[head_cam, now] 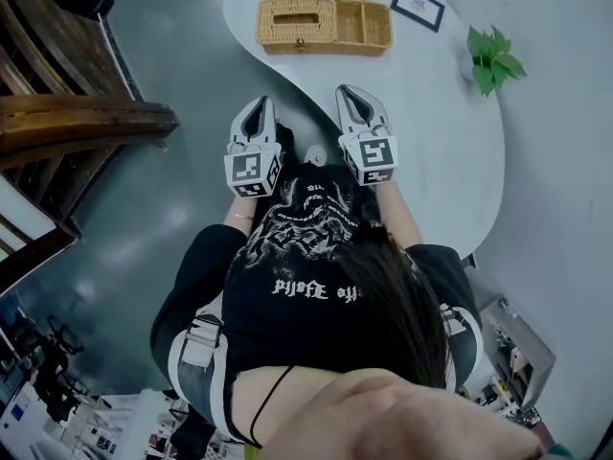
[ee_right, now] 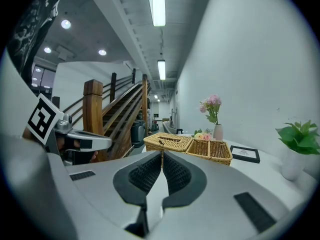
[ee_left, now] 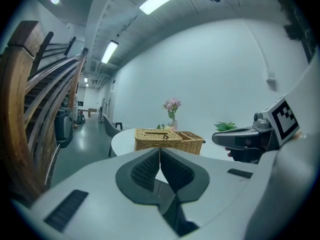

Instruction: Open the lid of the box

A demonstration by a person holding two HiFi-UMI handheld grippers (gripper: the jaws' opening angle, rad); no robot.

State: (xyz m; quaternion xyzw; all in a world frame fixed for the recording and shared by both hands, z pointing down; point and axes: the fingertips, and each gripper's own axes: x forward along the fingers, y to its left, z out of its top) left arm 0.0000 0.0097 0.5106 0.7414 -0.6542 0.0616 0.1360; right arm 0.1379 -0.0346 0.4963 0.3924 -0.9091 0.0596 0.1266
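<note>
- Grippers: you hold the left gripper (head_cam: 259, 103) and the right gripper (head_cam: 347, 92) side by side in front of you, both pointing towards the white table (head_cam: 431, 132). Only the head view shows that the left one hangs over the grey floor (head_cam: 192, 56) just off the table's edge, while the right one is over the table's near edge.
- Jaws: each gripper view shows its own pair pressed together at the tips, with nothing between them. The head view shows them too small to settle this.
- Box: the wicker box (head_cam: 295, 22) stands at the far end of the table, well apart from both grippers. Its lid (ee_right: 169, 140) lies flat and closed.
- Box from above: the head view shows the lid covering the left part, with an open compartment (head_cam: 364, 27) joined on the right.
- Box from the side: both gripper views show the woven side wall and a small dark catch at the lid's front edge.
- Left gripper view: pink flowers (ee_left: 171, 105) rise behind the box, and your right gripper sits at the right edge.
- Right gripper view: a framed card (ee_right: 245, 154) and a potted plant (ee_right: 299, 136) stand to the right of the box. A wooden staircase (ee_right: 117, 116) rises behind your left gripper.
</note>
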